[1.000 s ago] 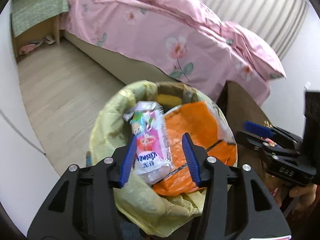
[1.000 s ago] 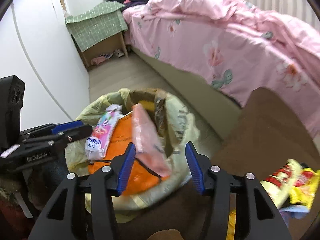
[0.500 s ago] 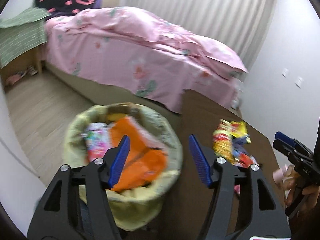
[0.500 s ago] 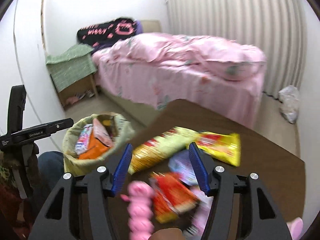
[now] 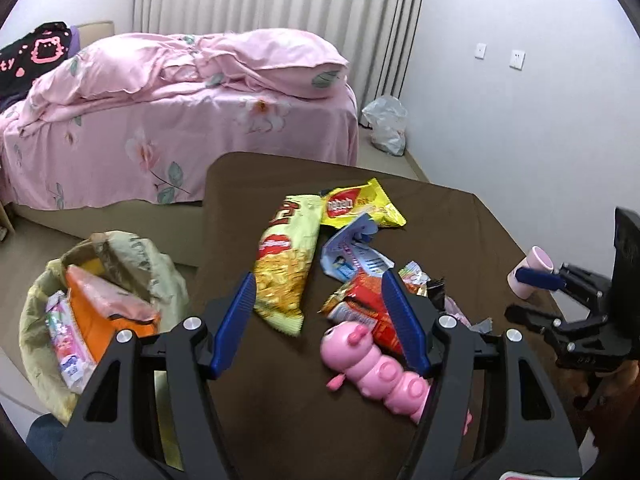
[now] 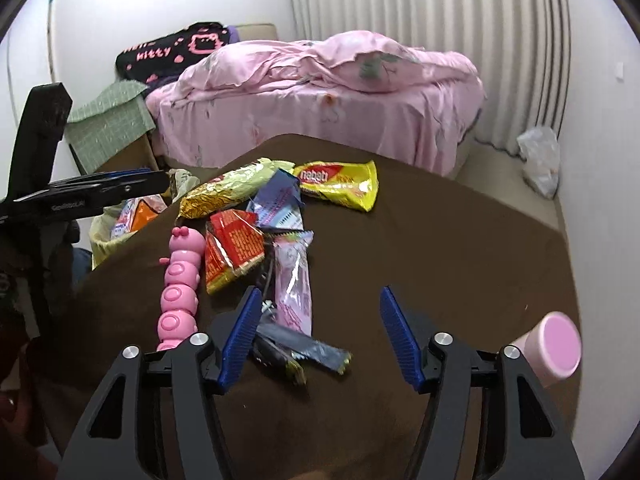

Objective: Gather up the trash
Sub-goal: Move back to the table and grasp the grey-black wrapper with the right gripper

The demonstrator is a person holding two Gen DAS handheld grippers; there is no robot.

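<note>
A lined trash bin (image 5: 104,308) with wrappers in it stands off the brown table's (image 5: 440,216) left edge. The left gripper (image 5: 320,320) hangs wide open and empty over a chip bag (image 5: 286,264) and pink caterpillar toy (image 5: 380,368). Further right, the right gripper (image 6: 316,334) gapes equally empty above a pink wrapper (image 6: 294,284), a pink cup (image 6: 554,344) beside it.
</note>
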